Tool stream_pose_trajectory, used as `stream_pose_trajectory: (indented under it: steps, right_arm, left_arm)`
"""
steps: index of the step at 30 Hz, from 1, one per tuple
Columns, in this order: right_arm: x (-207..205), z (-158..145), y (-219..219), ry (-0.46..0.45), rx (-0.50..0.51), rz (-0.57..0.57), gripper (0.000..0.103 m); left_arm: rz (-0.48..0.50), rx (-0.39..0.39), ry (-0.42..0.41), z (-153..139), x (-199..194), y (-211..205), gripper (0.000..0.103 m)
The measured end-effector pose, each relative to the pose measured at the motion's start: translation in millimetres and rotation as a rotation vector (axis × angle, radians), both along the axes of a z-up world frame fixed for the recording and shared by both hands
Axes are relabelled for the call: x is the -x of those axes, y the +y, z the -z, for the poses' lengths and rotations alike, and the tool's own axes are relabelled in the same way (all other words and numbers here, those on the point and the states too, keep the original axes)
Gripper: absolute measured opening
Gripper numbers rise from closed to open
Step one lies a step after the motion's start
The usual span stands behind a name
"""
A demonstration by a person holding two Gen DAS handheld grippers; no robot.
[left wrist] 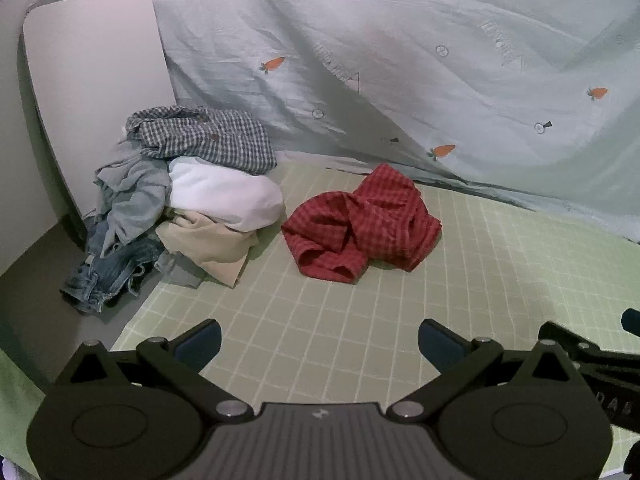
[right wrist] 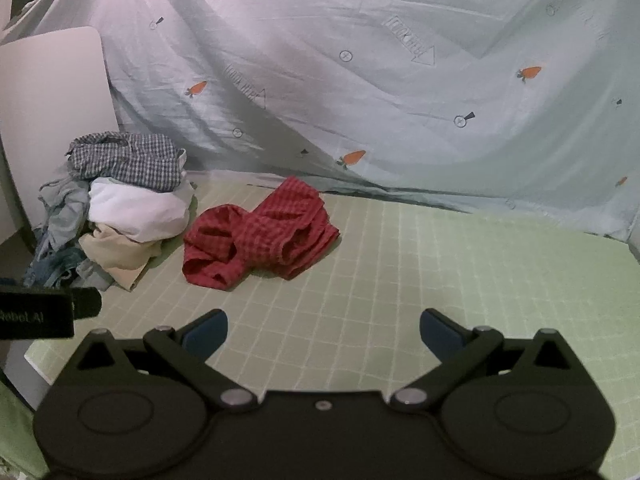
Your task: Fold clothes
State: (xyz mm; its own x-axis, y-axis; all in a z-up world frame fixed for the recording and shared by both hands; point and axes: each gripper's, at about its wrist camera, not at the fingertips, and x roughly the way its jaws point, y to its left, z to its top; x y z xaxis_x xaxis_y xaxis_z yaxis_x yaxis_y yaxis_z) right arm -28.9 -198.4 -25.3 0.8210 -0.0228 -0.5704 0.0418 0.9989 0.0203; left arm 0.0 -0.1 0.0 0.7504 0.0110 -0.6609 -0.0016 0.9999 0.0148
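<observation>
Left wrist view: the left gripper (left wrist: 319,340) fills the bottom edge, its two blue-padded fingers spread wide apart with nothing between them. Under it lies a pale green mat (left wrist: 360,320) marked with a white grid. A crumpled red checked garment (left wrist: 362,226) sits on the mat at about 12 o'clock from the gripper, well apart from it. At 10 o'clock is a heap of clothes (left wrist: 180,200): a blue-and-white checked shirt (left wrist: 204,140) on top, a white piece (left wrist: 224,194) under it, a beige piece (left wrist: 208,246) lower, and denim (left wrist: 108,276) spilling off the mat's edge. A light blue sheet (left wrist: 400,60) printed with small carrots hangs behind. A white board (left wrist: 96,72) leans at 10 o'clock behind the heap. Part of the right gripper (left wrist: 592,360) shows at 3 o'clock.

Right wrist view: the right gripper (right wrist: 323,330) is likewise wide open and empty. The red checked garment (right wrist: 256,236) lies at 11 o'clock on the green mat (right wrist: 440,280), just beside the heap of clothes (right wrist: 120,208) at 10 o'clock. A black part of the left gripper (right wrist: 44,312) juts in at 9 o'clock.
</observation>
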Motion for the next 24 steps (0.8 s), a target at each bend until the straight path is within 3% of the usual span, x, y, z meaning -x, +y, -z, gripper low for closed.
stream_pose_trajectory:
  steps: [10,24]
  right_arm:
    - [-6,-4,-7,0.002,0.024,0.005,0.103]
    - [-15,1,-10,-0.002,0.016,0.015,0.103]
  left_arm:
    - [-0.005,-0.029,0.006,1,-3,-24,0.103]
    - [0.023,-0.044,-0.023,-7,-11,-19,0.103]
